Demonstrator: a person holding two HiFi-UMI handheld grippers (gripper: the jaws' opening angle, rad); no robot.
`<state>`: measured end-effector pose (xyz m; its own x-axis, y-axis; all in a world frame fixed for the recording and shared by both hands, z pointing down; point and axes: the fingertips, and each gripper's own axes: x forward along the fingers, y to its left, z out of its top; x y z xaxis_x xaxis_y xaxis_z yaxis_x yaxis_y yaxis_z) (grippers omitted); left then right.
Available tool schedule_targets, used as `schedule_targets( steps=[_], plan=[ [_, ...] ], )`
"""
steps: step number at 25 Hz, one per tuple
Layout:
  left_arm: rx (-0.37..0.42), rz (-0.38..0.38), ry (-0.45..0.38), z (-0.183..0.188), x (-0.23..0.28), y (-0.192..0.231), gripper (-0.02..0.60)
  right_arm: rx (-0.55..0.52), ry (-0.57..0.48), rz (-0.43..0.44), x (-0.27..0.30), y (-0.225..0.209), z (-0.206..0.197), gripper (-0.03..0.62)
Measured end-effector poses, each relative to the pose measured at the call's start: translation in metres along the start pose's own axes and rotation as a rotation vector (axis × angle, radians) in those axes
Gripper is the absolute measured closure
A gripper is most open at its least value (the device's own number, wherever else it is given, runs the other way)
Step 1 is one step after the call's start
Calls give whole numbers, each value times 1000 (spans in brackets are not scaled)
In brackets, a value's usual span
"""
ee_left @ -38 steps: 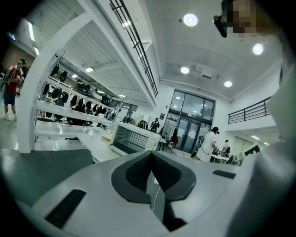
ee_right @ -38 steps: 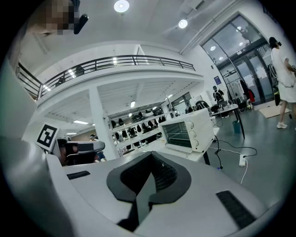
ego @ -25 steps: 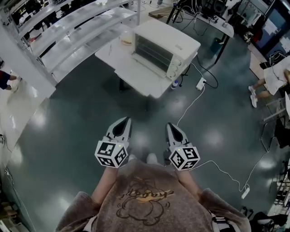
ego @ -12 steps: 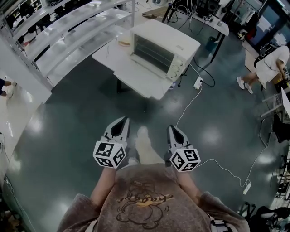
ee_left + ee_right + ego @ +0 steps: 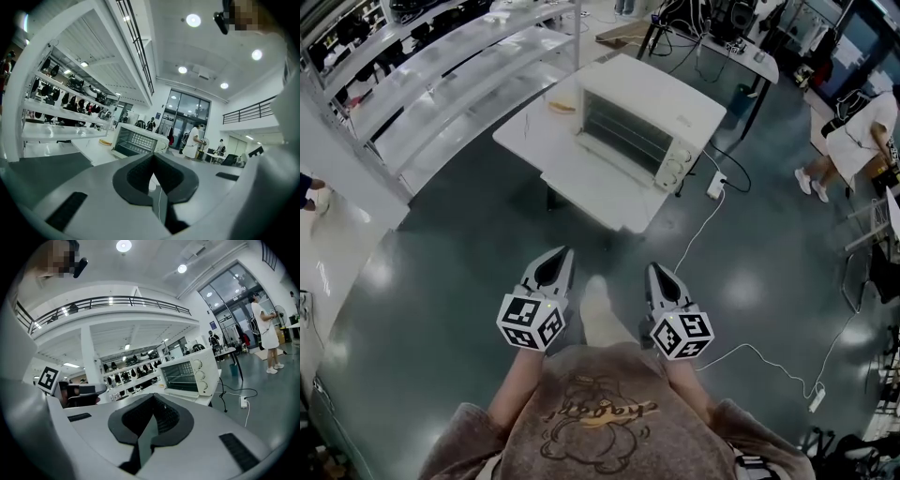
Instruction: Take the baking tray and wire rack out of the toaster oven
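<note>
A white toaster oven (image 5: 642, 122) stands on a white table (image 5: 581, 183), its glass door closed. Through the glass I cannot make out the baking tray or the wire rack. My left gripper (image 5: 561, 253) and right gripper (image 5: 656, 270) hang side by side over the floor, well short of the table, both pointing at it. Both are shut with nothing between the jaws. The left gripper view has the oven (image 5: 136, 140) small beyond the closed left gripper (image 5: 153, 157). Seen from the right gripper (image 5: 152, 397), the oven (image 5: 187, 373) shows its knobs at the right.
A yellowish item (image 5: 562, 105) lies on the table beside the oven. Long white shelving (image 5: 441, 75) runs along the left. A cable and power strip (image 5: 717, 183) trail over the floor right of the table. A person (image 5: 853, 131) stands far right, near a dark desk (image 5: 722, 42).
The table and oven have drawn nearer in the head view. A foot now shows between the grippers. Both grippers stay shut and side by side.
</note>
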<state>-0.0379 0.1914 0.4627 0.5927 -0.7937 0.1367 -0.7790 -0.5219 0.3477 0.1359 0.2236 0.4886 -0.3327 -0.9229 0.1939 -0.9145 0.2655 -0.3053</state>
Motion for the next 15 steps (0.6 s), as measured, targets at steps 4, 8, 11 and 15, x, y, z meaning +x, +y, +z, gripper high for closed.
schedule_targets(
  steps=[4,8,11,15],
  plan=[
    [0,-13,9,21,29,17,581,-12,6,0,37,-2,18,595],
    [8,-23,19,43,64,34,581,-14,3,4,76,-10,43,595],
    [-3,-35,24,56,98,45,581,-22,6,2,104,-19,60,595],
    [-7,-60,21,70,151,56,581,-20,-2,8,143,-37,78,595]
  ],
)
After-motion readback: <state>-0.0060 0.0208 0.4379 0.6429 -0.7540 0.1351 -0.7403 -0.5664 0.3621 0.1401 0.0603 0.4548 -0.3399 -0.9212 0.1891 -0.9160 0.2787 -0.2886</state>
